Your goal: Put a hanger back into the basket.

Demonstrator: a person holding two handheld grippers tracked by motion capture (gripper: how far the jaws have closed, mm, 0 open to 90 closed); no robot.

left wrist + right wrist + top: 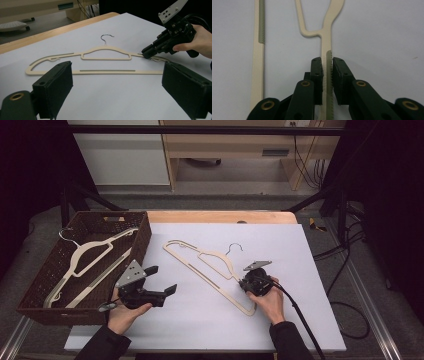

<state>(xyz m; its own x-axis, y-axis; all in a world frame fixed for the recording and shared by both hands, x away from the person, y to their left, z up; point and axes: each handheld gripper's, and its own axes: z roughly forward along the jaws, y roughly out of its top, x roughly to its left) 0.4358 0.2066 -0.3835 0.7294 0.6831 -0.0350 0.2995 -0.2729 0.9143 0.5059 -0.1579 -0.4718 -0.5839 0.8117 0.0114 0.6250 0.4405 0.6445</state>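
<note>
Now the right tool clamps the cream hanger's shoulder.

Left gripper is held level with jaws spread wide; right gripper is nearly closed.

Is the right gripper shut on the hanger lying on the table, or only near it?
Shut on it, or nearly: the right gripper has its jaws pressed to both sides of the hanger shoulder bar.

Cream hanger with metal hook, flat on white tabletop
</note>
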